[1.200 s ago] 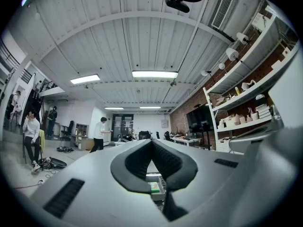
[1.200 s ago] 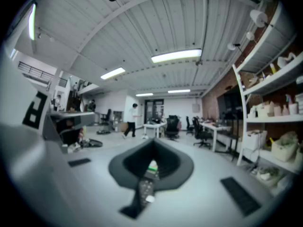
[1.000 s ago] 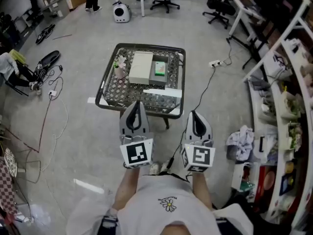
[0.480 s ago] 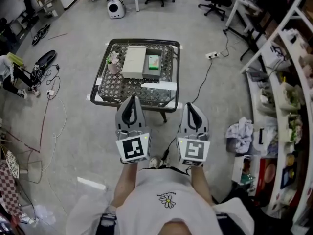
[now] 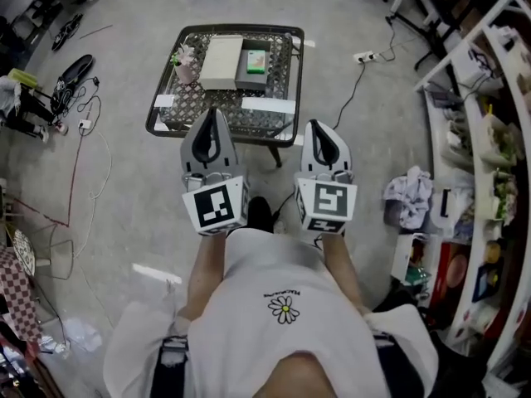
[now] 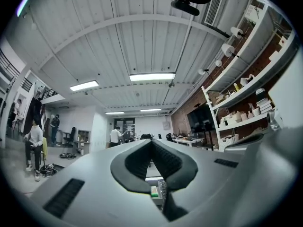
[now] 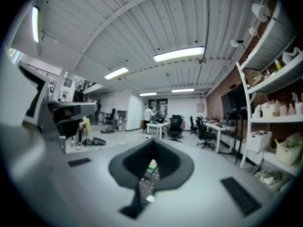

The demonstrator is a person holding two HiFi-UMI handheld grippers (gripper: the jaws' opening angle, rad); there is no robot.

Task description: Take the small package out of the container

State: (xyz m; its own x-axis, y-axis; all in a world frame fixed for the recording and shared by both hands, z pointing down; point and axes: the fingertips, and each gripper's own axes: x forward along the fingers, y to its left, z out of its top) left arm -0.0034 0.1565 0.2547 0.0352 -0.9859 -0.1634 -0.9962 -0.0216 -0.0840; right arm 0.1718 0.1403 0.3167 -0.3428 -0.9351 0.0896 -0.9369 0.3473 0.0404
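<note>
Left gripper (image 5: 211, 116) and right gripper (image 5: 319, 128) pinched shut on nothing, side by side short of the wire-mesh table (image 5: 192, 104). On it, small green package (image 5: 256, 60) in grey container (image 5: 251, 81), just beside a beige box (image 5: 221, 61).

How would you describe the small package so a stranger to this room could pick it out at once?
Look for the low square table with a dark frame on the grey floor. On its far half, a grey container sits beside a flat cream box, and the small package lies inside the container. It alone is a flat green rectangle.
</note>
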